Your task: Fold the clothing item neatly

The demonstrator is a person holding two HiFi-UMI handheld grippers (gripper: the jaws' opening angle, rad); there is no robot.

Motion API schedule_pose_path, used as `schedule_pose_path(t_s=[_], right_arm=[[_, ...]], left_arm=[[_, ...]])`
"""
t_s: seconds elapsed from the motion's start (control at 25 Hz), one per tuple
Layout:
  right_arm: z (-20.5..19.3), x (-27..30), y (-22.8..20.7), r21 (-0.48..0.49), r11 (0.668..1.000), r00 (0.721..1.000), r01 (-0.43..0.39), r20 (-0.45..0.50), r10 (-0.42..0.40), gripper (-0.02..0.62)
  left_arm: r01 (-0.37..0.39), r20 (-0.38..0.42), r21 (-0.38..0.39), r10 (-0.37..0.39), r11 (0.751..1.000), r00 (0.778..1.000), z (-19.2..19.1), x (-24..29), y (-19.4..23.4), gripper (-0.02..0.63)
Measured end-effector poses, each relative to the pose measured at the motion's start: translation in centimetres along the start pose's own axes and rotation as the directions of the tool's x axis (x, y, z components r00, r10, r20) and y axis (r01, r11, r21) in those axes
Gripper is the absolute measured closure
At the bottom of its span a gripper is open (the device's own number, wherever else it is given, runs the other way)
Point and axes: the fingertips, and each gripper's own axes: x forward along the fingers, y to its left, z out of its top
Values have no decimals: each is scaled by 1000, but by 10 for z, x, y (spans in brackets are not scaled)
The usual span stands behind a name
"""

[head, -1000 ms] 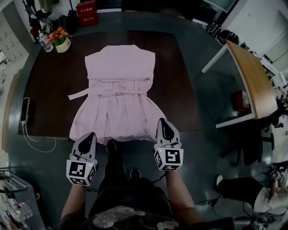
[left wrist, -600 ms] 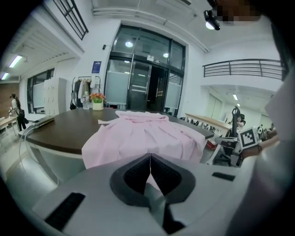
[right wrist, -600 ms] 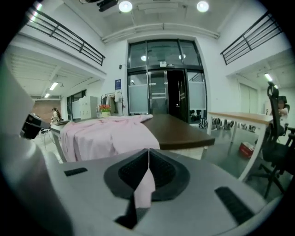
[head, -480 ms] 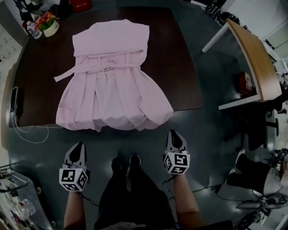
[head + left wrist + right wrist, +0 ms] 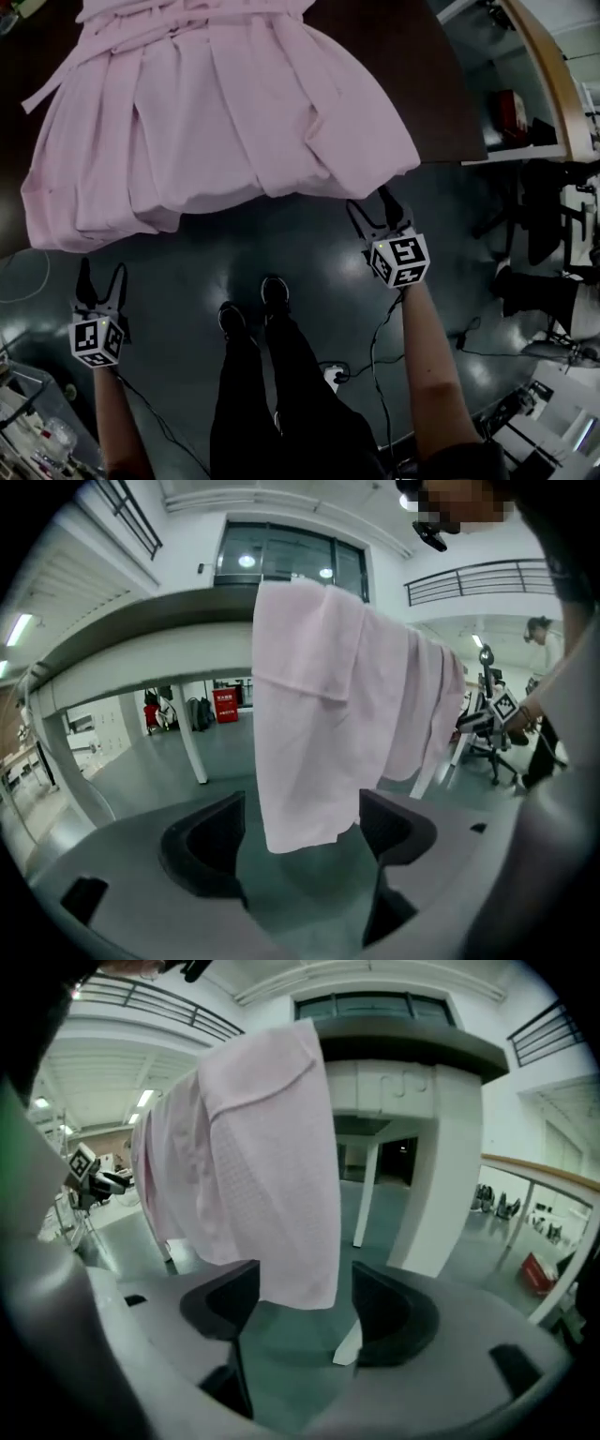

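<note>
A pink belted dress point(image 5: 216, 103) lies on the dark table point(image 5: 394, 84), its hem hanging over the near edge. My left gripper point(image 5: 103, 274) is below the hem's left corner, over the floor, and clear of the cloth. My right gripper point(image 5: 372, 208) is just under the hem's right corner. Both sets of jaws are opening. In the left gripper view the hem point(image 5: 319, 714) hangs in front of the gripper point(image 5: 300, 832). In the right gripper view the cloth point(image 5: 262, 1166) hangs ahead of the gripper point(image 5: 305, 1312). No pad presses on the cloth.
My legs and shoes point(image 5: 272, 292) stand on the dark floor between the grippers. A wooden desk point(image 5: 553, 84) and an office chair point(image 5: 544, 216) are at the right. A white cable point(image 5: 28, 286) trails on the floor at the left, near a cart point(image 5: 23, 422).
Both grippers went from shut to open and dropped below the table edge. The camera moved in on the dress, whose hem now hangs further over the near edge.
</note>
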Motion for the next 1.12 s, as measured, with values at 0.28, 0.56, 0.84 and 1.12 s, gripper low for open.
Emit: schedule_pose_path(t_s=[0.28, 0.56, 0.84, 1.12], right_arm=[[-6, 55, -22, -13, 1000, 1000, -17, 8, 17, 276], [17, 60, 13, -182, 982, 998, -57, 19, 62, 312], [24, 2, 51, -13, 1000, 999, -5, 41, 5, 594], [47, -79, 76, 100, 995, 999, 10, 35, -13, 594]], left_arm=[[105, 49, 91, -110, 990, 993, -1, 74, 6, 236], [236, 70, 27, -237, 971, 969, 6, 85, -33, 244], [254, 4, 41, -255, 966, 967, -1, 29, -52, 589], [326, 44, -11, -325, 945, 945, 44, -61, -89, 589]])
